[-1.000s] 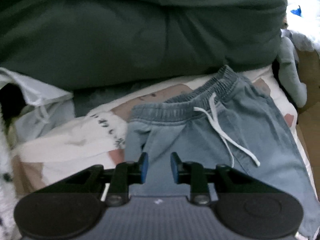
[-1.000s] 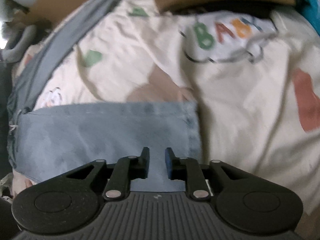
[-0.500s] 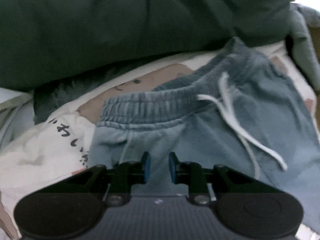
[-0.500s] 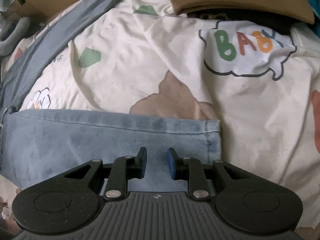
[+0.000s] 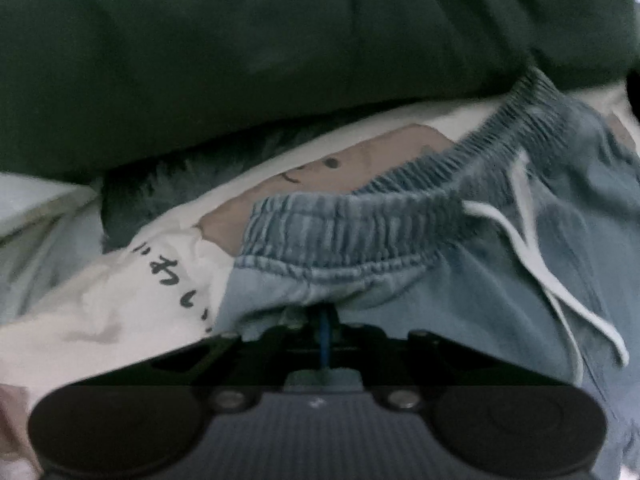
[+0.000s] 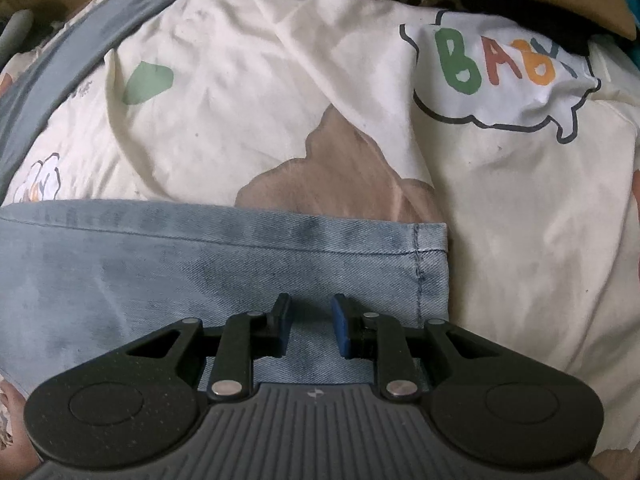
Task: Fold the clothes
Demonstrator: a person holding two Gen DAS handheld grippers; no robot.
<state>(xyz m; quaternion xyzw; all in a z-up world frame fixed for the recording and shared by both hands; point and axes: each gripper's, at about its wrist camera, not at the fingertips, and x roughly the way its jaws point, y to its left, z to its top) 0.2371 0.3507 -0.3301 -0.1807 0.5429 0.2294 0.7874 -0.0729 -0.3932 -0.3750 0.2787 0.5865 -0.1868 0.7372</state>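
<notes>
Left wrist view: the left gripper (image 5: 326, 320) has just clenched on the denim pants (image 5: 460, 280) below the waistband, lower centre. Right gripper (image 6: 310, 326) – jaws opening over the leg hem (image 6: 430, 256), gripping nothing – should pinch both layers before lifting.

A cream bedsheet (image 6: 240, 92) with cartoon prints covers the bed; at twelve o'clock lies a dark green duvet (image 5: 280, 60), dimly lit.
</notes>
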